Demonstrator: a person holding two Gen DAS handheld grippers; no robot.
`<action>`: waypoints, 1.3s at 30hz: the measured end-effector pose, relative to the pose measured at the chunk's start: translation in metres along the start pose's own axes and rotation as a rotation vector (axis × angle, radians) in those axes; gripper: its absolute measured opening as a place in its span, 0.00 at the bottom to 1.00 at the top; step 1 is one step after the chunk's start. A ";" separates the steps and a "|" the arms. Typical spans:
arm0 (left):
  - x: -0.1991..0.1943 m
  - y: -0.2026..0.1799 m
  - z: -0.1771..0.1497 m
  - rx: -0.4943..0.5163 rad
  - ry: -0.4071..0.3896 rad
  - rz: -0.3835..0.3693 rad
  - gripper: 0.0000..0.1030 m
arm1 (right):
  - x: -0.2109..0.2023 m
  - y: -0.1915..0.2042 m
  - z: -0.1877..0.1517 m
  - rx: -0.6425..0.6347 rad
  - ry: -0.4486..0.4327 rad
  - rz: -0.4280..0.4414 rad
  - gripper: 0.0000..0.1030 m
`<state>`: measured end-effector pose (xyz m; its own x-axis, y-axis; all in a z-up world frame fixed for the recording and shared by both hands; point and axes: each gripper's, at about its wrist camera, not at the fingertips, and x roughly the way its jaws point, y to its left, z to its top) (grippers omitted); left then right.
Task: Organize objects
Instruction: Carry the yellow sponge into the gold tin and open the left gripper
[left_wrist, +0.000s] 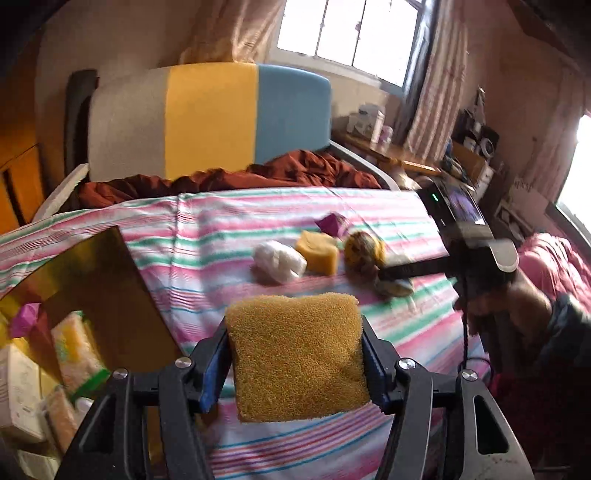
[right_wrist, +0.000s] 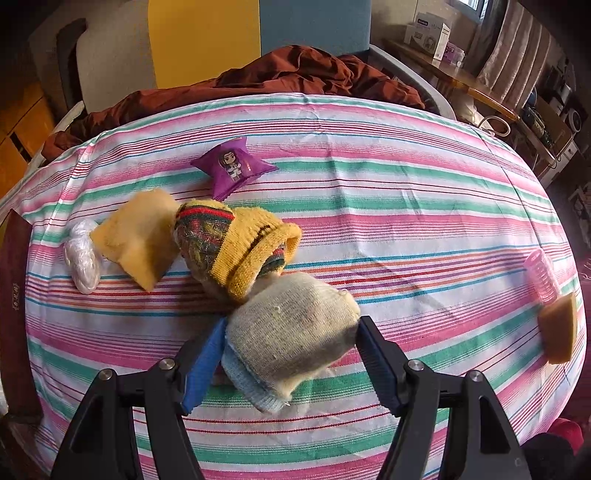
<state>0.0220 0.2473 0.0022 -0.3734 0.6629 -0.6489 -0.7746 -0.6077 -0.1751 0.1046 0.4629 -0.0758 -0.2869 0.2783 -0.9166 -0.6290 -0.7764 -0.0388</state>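
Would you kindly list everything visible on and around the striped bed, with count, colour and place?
sponge: one, orange-yellow, in the left gripper.
pale sock: one, cream-grey, between the right gripper's fingers.
yellow sock: one, yellow with pattern, mid-sheet.
foam block: one, yellow, left of the yellow sock.
plastic bundle: one, clear-white, far left.
purple packet: one, purple, behind the socks.
hair roller: one, pink, right edge.
striped sheet: one, pink-green-white, covering the bed.
box: one, brown, left of the bed.
left gripper: shut.
right gripper: around the pale sock.

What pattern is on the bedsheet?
Pink, green and white stripes on the bedsheet, clearest in the right wrist view.
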 end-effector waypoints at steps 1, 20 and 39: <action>-0.003 0.017 0.007 -0.036 0.000 0.029 0.61 | -0.001 0.000 -0.001 -0.005 -0.001 -0.005 0.70; 0.008 0.243 -0.006 -0.388 0.145 0.487 0.73 | -0.002 0.008 -0.003 -0.056 -0.017 -0.044 0.70; -0.075 0.154 -0.030 -0.314 -0.059 0.384 0.89 | -0.009 0.016 -0.009 -0.081 -0.033 -0.058 0.68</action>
<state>-0.0537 0.0912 0.0012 -0.6368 0.3832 -0.6691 -0.3879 -0.9092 -0.1515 0.1030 0.4430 -0.0717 -0.2766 0.3412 -0.8984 -0.5849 -0.8015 -0.1244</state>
